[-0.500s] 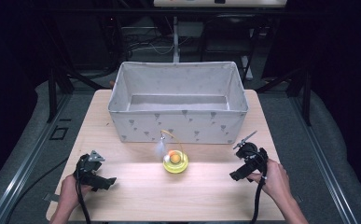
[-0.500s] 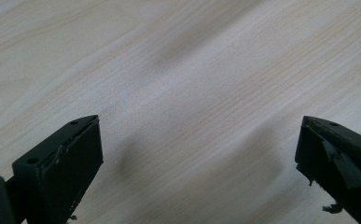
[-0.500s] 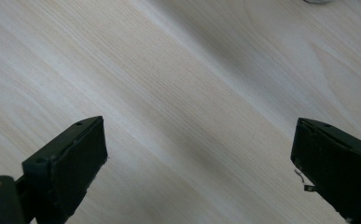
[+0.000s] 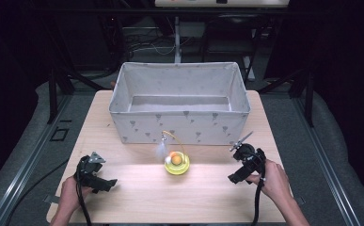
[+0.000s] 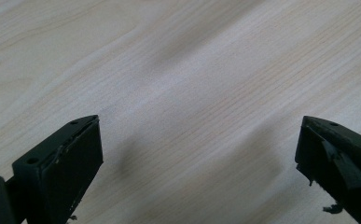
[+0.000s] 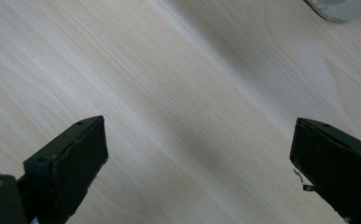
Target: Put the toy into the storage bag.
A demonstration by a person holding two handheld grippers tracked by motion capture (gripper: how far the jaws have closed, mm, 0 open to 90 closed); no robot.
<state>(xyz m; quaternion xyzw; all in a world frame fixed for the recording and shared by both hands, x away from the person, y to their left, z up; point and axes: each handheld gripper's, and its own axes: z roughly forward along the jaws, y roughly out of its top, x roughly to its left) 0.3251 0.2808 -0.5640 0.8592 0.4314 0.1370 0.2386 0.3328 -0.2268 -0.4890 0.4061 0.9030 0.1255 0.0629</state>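
A small yellow dish [image 4: 177,165] with an orange ball [image 4: 175,159] on it sits at the table's middle, just in front of the fabric bin [image 4: 179,121]. A thin curved wire rises from the dish. My left gripper [image 4: 105,184] rests low at the front left, a hand around it, jaws wide apart over bare wood [image 5: 192,107]. My right gripper [image 4: 234,177] is held at the front right, to the right of the dish. Its jaws stand open too, with bare wood [image 6: 192,116] between them.
The light wooden table [image 4: 137,197] has the big grey-white bin across its back half. A corner of the bin [image 6: 341,8] shows at the top of the right gripper view. Dark floor and metal frame legs surround the table.
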